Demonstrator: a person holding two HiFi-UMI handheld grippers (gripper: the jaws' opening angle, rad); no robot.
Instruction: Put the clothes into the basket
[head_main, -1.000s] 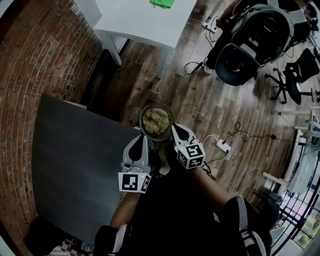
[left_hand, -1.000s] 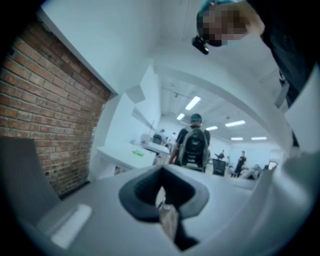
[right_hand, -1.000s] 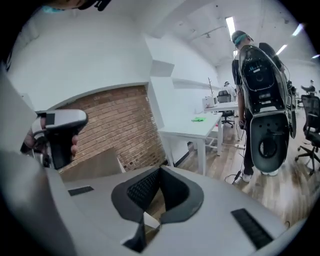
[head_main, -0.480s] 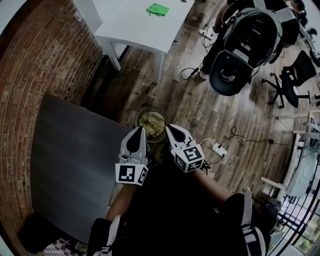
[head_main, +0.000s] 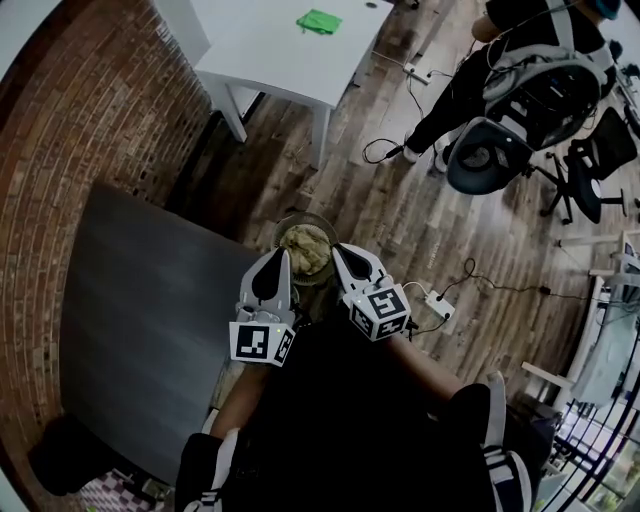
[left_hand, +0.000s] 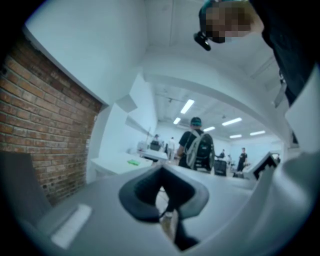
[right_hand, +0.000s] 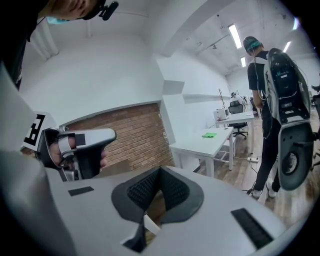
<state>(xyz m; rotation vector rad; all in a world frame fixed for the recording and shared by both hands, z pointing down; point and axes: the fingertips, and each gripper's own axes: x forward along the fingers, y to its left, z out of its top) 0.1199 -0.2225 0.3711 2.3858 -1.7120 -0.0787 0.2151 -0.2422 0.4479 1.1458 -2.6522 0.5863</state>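
A round basket (head_main: 297, 218) stands on the wooden floor and holds crumpled yellowish clothes (head_main: 305, 245). My left gripper (head_main: 281, 256) and right gripper (head_main: 339, 250) hover side by side just above its near rim, one at each side of it. Both are shut with nothing between the jaws. The left gripper view shows the left gripper (left_hand: 161, 169) pointing level into the room. In the right gripper view the right gripper (right_hand: 160, 171) is shut, and the left one (right_hand: 80, 147) shows at the left in a hand. A green cloth (head_main: 318, 20) lies on a far white table (head_main: 270, 60).
A dark grey tabletop (head_main: 140, 300) fills the left, along a brick wall (head_main: 90, 100). A person with a backpack (head_main: 540, 60) stands at the upper right near office chairs (head_main: 590, 160). A white power strip (head_main: 440, 305) and cables lie on the floor to the right.
Both grippers have risen a little and drawn together over the basket's near rim. The person with the backpack has moved toward the upper right.
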